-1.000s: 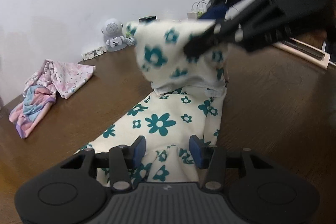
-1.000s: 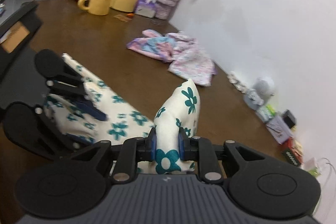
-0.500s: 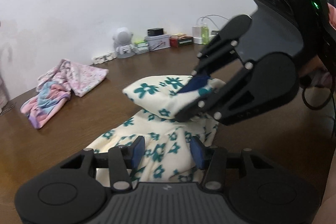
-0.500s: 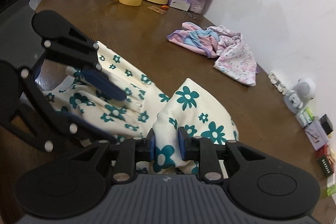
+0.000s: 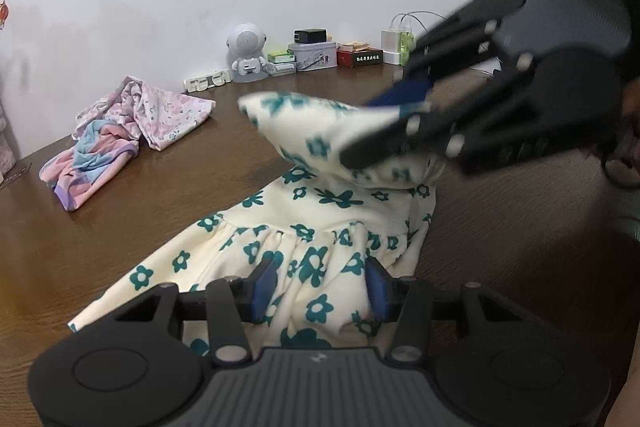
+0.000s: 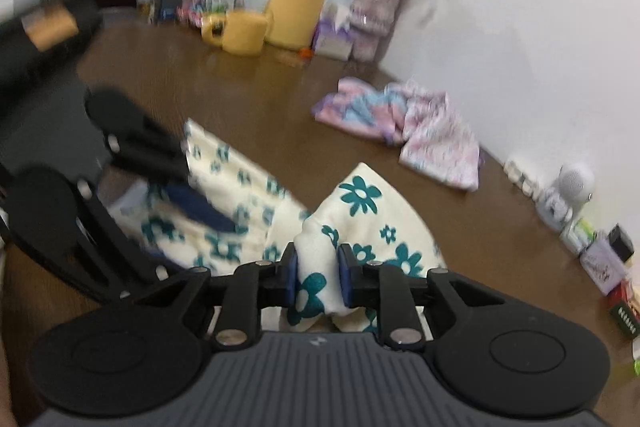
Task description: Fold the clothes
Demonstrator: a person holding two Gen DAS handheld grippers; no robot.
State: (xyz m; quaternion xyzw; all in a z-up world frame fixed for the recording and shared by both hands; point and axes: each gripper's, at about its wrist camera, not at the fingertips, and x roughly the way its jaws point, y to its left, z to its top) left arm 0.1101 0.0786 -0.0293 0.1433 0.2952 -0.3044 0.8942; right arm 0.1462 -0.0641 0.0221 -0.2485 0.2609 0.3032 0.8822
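Two grippers: right gripper (image 6: 317, 277) pinches the floral dress (image 5: 320, 219) — soft, limp; best taken at hems — left gripper (image 5: 320, 285) gapes, pads clear of cloth.

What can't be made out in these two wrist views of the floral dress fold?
- Left wrist view: the right gripper is motion-blurred and covers the lifted part of the floral dress.
- Left wrist view: labels on the small boxes by the wall are too small.
- Right wrist view: the left gripper is blurred; whether it pinches cloth is unclear.
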